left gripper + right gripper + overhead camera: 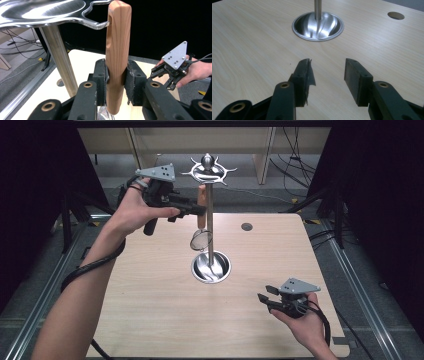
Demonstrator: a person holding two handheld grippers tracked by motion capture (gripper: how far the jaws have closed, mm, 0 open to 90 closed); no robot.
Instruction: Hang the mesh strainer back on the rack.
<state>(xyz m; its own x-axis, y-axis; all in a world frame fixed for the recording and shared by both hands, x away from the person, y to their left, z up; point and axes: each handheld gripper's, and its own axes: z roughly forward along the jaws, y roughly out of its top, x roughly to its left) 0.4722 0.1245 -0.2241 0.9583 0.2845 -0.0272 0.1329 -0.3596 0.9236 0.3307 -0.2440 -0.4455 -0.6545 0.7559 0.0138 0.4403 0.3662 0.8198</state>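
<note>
A chrome utensil stand (210,220) rises from a round steel base (211,267) at the table's middle, with hooked arms at its top (208,170). A strainer with a wooden handle (117,55) hangs beside the pole, its mesh bowl (201,240) low down. In the left gripper view one hook (98,24) of the stand reaches into the slot of the handle. My left gripper (199,210) is shut on that wooden handle (201,204), pads pressed on both sides. My right gripper (263,296) rests open near the table's front right, nothing between its pads (353,76).
The light wooden table (165,310) has a small round cable hole (246,226) at the back right. Black curtains stand on both sides, and cables lie on the floor behind. The other hand's gripper (166,75) appears far off in the left gripper view.
</note>
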